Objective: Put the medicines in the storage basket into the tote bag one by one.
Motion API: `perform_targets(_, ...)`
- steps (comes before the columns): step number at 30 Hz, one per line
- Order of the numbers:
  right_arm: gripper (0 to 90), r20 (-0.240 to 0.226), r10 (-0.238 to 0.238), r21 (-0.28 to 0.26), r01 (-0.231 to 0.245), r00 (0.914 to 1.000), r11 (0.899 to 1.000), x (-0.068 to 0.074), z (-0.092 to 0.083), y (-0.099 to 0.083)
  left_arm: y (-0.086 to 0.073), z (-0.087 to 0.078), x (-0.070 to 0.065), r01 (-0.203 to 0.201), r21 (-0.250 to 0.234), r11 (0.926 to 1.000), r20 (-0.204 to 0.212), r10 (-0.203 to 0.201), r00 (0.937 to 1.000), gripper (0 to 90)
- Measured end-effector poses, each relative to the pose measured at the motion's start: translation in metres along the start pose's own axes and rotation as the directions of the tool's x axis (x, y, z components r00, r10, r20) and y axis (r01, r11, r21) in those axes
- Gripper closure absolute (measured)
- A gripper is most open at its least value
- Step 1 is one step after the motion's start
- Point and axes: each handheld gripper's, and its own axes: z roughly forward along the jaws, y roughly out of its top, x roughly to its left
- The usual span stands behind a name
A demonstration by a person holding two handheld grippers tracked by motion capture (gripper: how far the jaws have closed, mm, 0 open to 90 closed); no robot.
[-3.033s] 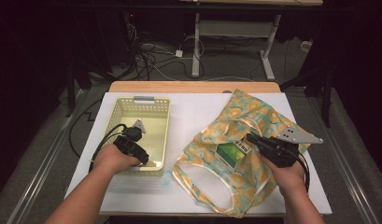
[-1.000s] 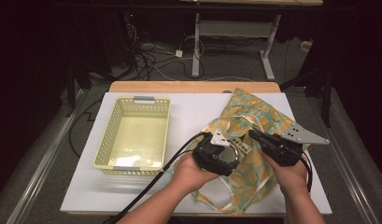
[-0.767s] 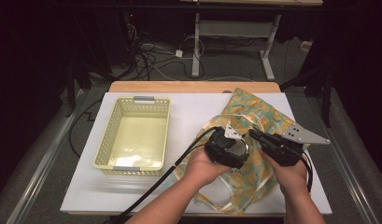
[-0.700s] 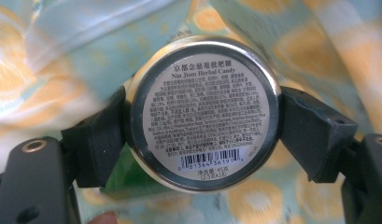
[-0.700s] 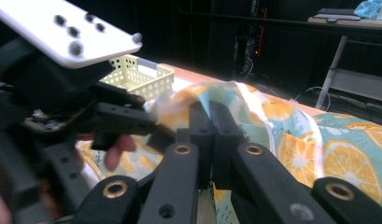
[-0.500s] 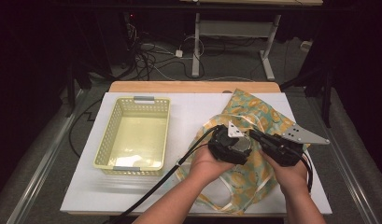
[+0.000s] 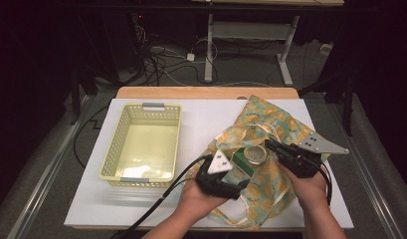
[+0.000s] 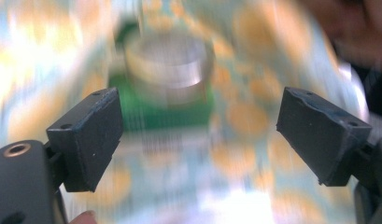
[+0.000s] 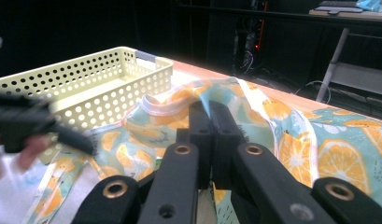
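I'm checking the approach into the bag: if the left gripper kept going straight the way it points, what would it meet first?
Most likely the round tin on the green box inside the fruit-print bag; the left gripper has open jaws aimed at it. Blur hides depth.

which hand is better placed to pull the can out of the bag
Left: its open tongs face the round silver can inside the orange-print fabric bag. The right tongs are shut on the bag's edge.

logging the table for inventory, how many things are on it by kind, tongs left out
basket, pale yellow: 1
fabric bag, orange-slice print: 1
green box inside the bag: 1
round tin on the box: 1
total: 4
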Motion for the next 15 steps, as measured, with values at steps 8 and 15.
perform_targets(8, 90.0, 0.012, 0.004, 0.005, -0.004, 0.9999, 1.000, 0.000, 0.003, 0.001, -0.076, -0.015, -0.006, 0.069, 0.204, 0.9765, -0.080, -0.054, 0.9953, 4.3)
perform_targets(15, 90.0, 0.008, -0.003, 0.026, 0.003, 1.0000, 1.000, 0.004, 0.005, -0.004, -0.080, -0.003, 0.002, 0.140, 0.256, 0.9563, -0.190, -0.093, 0.9774, 0.0)
